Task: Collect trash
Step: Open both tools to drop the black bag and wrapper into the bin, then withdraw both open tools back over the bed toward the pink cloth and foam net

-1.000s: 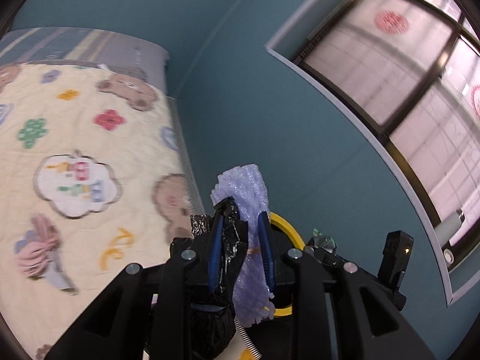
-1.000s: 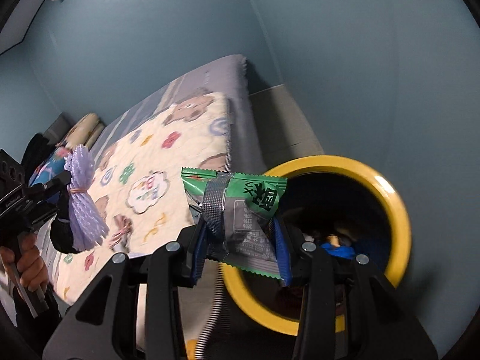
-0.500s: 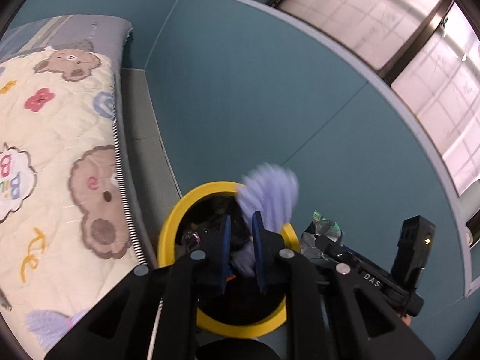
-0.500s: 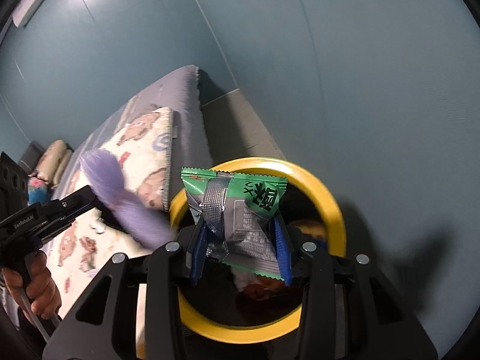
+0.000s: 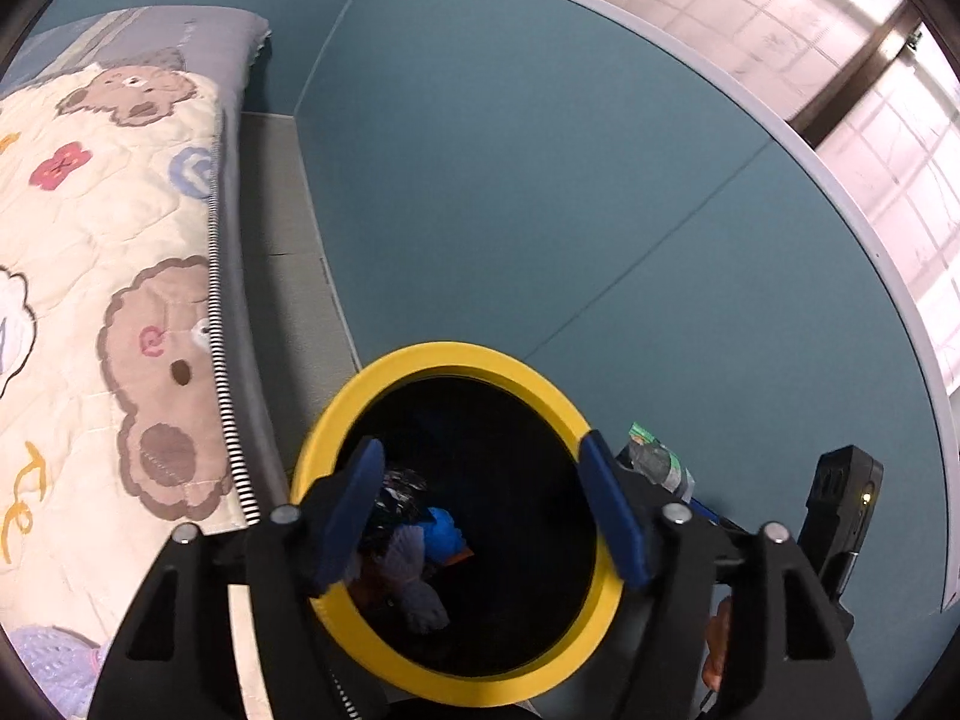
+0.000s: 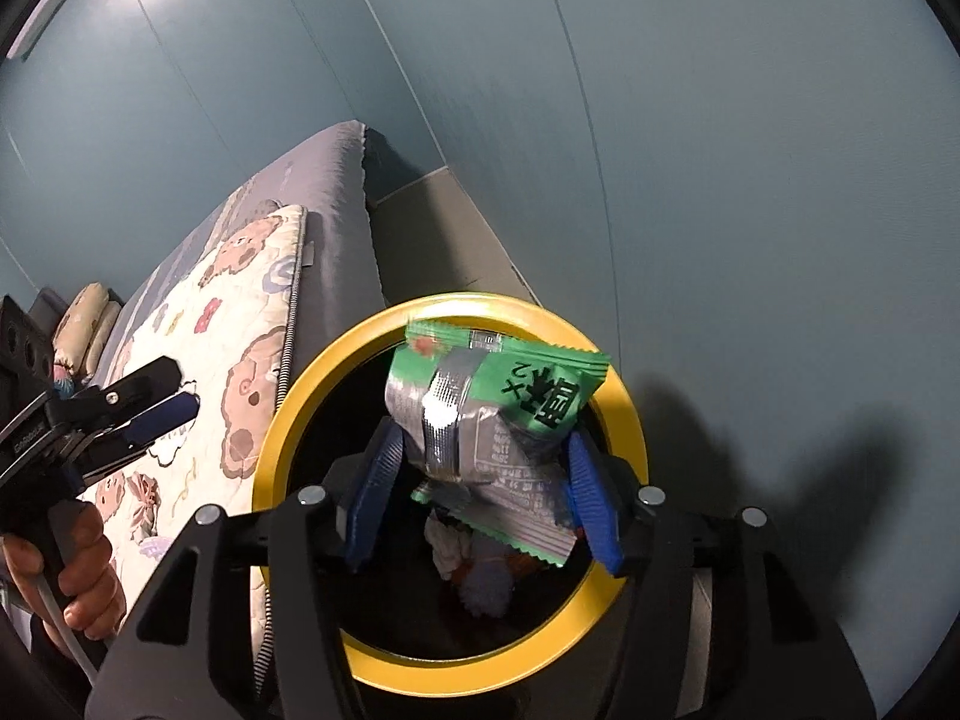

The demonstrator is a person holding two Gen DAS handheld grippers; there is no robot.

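Note:
A yellow-rimmed black trash bin (image 5: 336, 420) stands on the floor between the bed and the wall; it also shows in the right wrist view (image 6: 282, 414). My left gripper (image 5: 483, 510) is open and empty right above the bin's mouth. The purple foam net (image 5: 414, 570) lies inside the bin among other trash, and shows in the right wrist view too (image 6: 486, 591). My right gripper (image 6: 480, 495) is over the bin with its jaws spread; the green and silver snack wrapper (image 6: 492, 420) sits tilted between them, touching the right pad.
The bed with a cartoon bear quilt (image 5: 108, 240) runs along the left of the bin. A teal wall (image 5: 540, 180) stands behind and right, with a window (image 5: 840, 60) above. The left gripper and hand (image 6: 78, 438) appear at the left in the right wrist view.
My left gripper opened and dropped the purple foam net and black wrapper into the bin. My right gripper moved over the bin and its jaws widened; the green wrapper tilted.

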